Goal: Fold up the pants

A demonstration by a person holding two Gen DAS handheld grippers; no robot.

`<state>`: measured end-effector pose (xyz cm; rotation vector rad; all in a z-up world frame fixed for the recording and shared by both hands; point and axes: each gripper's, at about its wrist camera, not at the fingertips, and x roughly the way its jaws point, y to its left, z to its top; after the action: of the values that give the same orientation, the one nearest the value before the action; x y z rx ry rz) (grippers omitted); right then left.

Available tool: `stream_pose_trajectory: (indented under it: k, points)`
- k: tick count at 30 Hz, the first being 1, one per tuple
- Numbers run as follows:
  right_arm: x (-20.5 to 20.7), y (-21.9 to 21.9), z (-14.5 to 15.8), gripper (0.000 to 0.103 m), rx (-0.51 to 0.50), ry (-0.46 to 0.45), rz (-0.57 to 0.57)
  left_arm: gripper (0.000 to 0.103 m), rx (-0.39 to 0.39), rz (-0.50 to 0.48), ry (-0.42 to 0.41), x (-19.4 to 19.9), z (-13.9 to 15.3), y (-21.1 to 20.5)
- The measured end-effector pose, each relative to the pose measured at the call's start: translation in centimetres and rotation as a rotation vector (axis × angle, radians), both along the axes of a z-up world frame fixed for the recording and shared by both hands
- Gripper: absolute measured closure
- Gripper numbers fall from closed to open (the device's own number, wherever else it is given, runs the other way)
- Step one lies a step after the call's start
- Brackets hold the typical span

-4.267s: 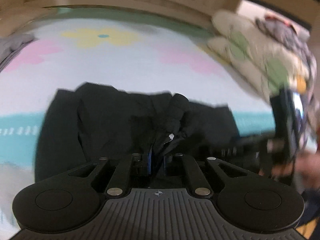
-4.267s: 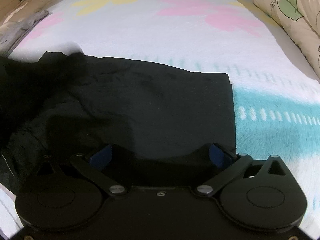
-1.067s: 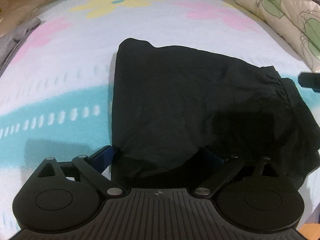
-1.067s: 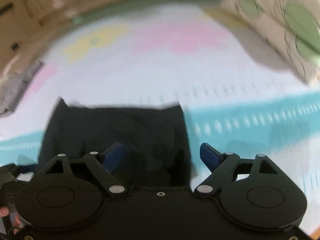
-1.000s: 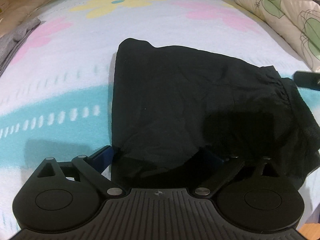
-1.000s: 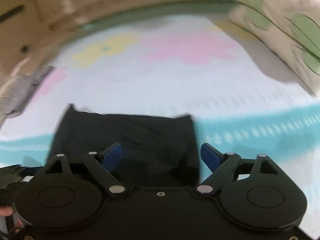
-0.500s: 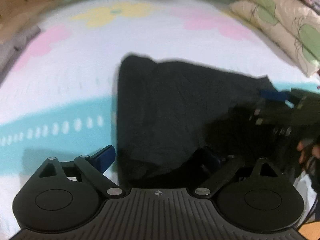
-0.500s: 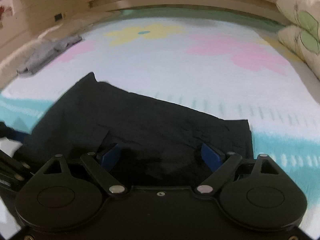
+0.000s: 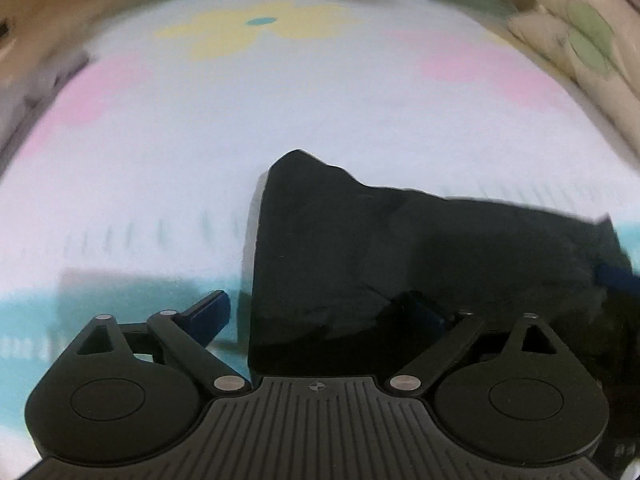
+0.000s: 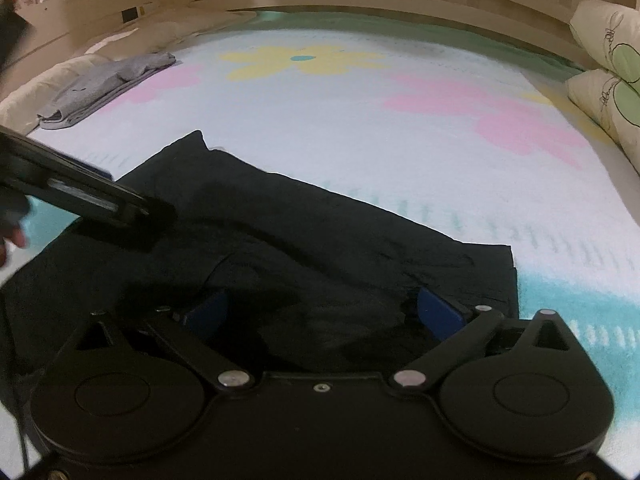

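One flowered blanket (image 10: 360,128) carries the black pants (image 10: 320,240), folded, lying from 9 to 3 o'clock. Both tongs hang spread over them, left gripper (image 9: 320,312) and right gripper (image 10: 320,308); I'd pinch both layers near the edge so the next fold stays square

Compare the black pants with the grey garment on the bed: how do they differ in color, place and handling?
The pants are black and lie spread in the middle of the blanket, right under both open grippers, left gripper and right gripper. The grey garment is pale, looks smaller, and sits at the far left edge, away from both grippers. Both lie flat on the bed and neither is gripped.
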<state>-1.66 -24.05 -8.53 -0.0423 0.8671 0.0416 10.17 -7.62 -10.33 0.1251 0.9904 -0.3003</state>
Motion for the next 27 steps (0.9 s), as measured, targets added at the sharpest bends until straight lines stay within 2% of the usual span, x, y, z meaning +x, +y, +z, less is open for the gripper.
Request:
stream_pose_trajectory:
  k: [4,8,13,17,19,23,27]
  points:
    - [0.0,0.0,0.2,0.001,0.002,0.007,0.005,0.007,0.051,-0.011,-0.03,-0.8,0.9,-0.6]
    - [-0.1,-0.7,1.1,0.002,0.052,0.021,-0.023,0.008,0.1,-0.01,-0.084,-2.9,2.6,-0.6]
    - [-1.4,-1.2,3.3,0.001,0.075,0.006,-0.077,0.008,0.104,-0.005,-0.118,-5.6,4.5,0.3]
    - [-2.7,-1.6,4.3,0.001,0.067,-0.002,-0.102,0.008,0.107,-0.01,-0.113,-6.8,4.6,1.0]
    - [-3.2,-1.8,4.4,0.0,0.062,0.024,-0.121,0.008,0.114,-0.013,-0.094,-7.4,3.8,1.1]
    - [-3.8,-2.5,3.3,0.0,0.046,0.135,-0.157,0.007,0.129,-0.054,-0.033,-9.1,2.2,1.0]
    - [-4.3,-3.2,2.0,0.001,0.066,0.234,-0.169,0.007,0.119,-0.078,-0.047,-10.9,1.6,1.2]
